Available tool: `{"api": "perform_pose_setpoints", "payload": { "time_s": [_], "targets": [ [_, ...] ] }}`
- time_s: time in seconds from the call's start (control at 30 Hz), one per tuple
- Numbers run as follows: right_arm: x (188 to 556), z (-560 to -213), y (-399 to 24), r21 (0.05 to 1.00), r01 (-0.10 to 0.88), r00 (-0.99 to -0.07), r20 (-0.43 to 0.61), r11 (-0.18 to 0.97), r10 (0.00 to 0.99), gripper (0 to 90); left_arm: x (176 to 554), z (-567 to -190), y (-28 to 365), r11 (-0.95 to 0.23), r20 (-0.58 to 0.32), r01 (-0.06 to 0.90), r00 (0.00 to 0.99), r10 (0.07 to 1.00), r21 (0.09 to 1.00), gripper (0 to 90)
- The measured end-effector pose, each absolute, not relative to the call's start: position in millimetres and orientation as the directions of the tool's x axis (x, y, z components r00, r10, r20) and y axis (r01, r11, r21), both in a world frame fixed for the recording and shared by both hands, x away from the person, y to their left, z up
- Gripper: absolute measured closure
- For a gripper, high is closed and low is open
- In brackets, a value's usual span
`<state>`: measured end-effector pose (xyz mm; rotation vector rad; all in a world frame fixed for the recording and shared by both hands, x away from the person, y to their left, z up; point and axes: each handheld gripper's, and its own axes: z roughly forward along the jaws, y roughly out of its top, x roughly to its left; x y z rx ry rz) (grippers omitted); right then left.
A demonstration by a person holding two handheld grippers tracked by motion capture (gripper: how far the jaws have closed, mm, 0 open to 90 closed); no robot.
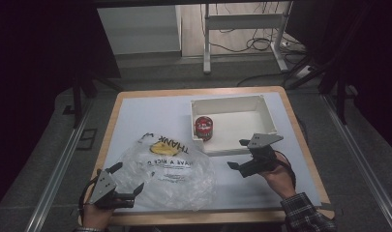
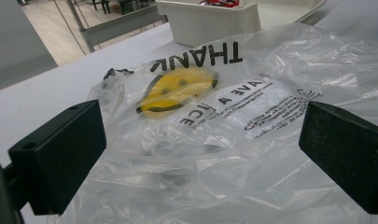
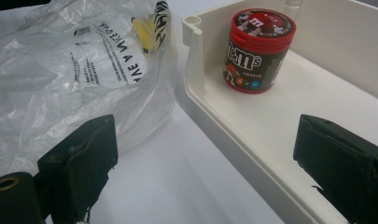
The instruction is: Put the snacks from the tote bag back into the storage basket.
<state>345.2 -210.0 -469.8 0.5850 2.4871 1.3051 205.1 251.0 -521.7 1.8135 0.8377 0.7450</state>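
- Your left gripper (image 1: pixel 123 186) rests at the near left corner of the table (image 1: pixel 135 108), jaws spread wide and holding nothing; its tips sit at the near edge of the clear plastic bag (image 1: pixel 167 169).
- In the left gripper view, the bag (image 2: pixel 224 140) lies crumpled between and beyond the two black pads (image 2: pixel 60 149), which do not press on it. Its yellow smiley print (image 2: pixel 175 91) and black lettering face up.
- Your right gripper (image 1: pixel 239 154) hovers at the near rim of the white tray (image 1: pixel 266 108), jaws wide apart with nothing in them.
- In the right gripper view, the tray's near wall (image 3: pixel 233 140) runs between the jaws, one jaw over the table, the other over the tray floor.
- The red-lidded candy canister (image 1: pixel 203 128) stands upright in the tray's near left corner, just beside the bag and well ahead of the right gripper (image 3: pixel 205 154).
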Motion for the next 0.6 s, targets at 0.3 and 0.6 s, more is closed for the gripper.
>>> {"api": "perform_pose_setpoints", "payload": {
  "time_s": [0.3, 0.6],
  "targets": [
    [338, -471, -221, 0.842, 0.228, -0.874, -0.044, 0.488, 0.484, 6.8, 204, -522, 251, -0.298, 0.126, 0.217, 0.574, 0.809, 0.929, 0.7],
    [331, -473, -232, 0.850, 0.233, -0.871, -0.033, 0.472, 0.491, 6.8, 204, -522, 251, -0.301, 0.128, 0.218, 0.573, 0.810, 0.928, 0.7]
  ]
}}
